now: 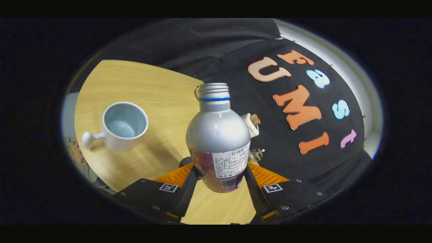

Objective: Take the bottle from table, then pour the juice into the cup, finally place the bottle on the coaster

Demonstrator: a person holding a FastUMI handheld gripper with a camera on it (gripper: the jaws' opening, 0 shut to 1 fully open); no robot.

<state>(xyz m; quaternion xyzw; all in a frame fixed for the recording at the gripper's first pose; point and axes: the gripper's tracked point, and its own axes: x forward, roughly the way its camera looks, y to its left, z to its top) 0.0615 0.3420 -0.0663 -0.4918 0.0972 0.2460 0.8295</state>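
Note:
A silver bottle [217, 135] with a dark red label and an open threaded neck is held between my two fingers, lifted off the wooden table [148, 84] and leaning slightly. My gripper [219, 175] is shut on the bottle's lower body, both fingers pressing its sides. A white cup [121, 126] with a knob-ended handle stands on the table beyond my left finger, to the left of the bottle. Its inside looks pale blue, and I cannot tell whether there is liquid in it.
A small white object [251, 125] with a brown top peeks out behind the bottle's right shoulder, near the table's edge. A small metallic item [255, 154] shows just below it. The black cloth wall rises beyond the table on the right.

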